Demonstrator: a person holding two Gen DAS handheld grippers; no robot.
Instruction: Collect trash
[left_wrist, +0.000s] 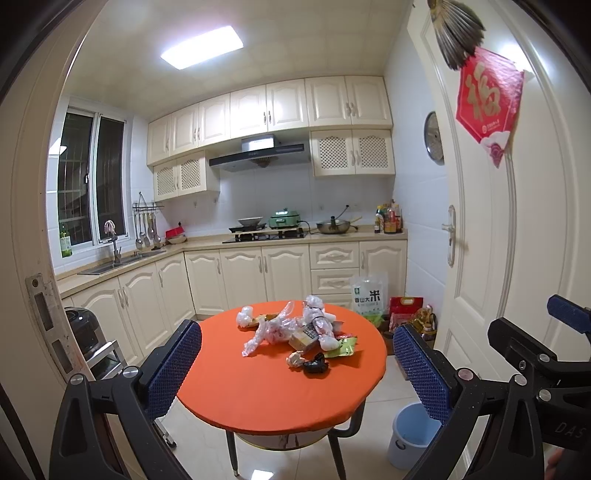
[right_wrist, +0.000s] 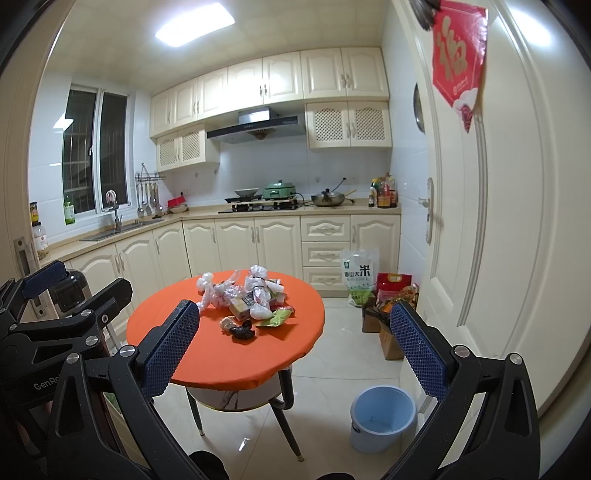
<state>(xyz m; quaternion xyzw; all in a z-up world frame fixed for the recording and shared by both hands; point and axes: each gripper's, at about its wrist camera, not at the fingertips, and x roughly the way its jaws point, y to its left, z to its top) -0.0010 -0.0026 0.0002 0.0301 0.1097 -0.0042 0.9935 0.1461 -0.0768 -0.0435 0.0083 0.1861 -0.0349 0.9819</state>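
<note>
Both tongs, left (left_wrist: 297, 363) and right (right_wrist: 295, 345), spread wide and empty, well short of the trash (left_wrist: 295, 332) heaped mid-desk (left_wrist: 236, 398): best closing in first, pinching loose near-edge scraps one by one, dropping each into the bin (right_wrist: 384, 417) on the floor beside.

1. The blue bucket (left_wrist: 413, 435) is partly hidden behind a gripper finger in the left wrist view.
2. The trash pile (right_wrist: 245, 299) is a tangle, and the small print on its wrappers is too tiny to read.
3. The boxes on the floor (right_wrist: 388, 325) are partly hidden behind a finger.
4. The red door sign (right_wrist: 458, 59) is cut off at the top edge.
</note>
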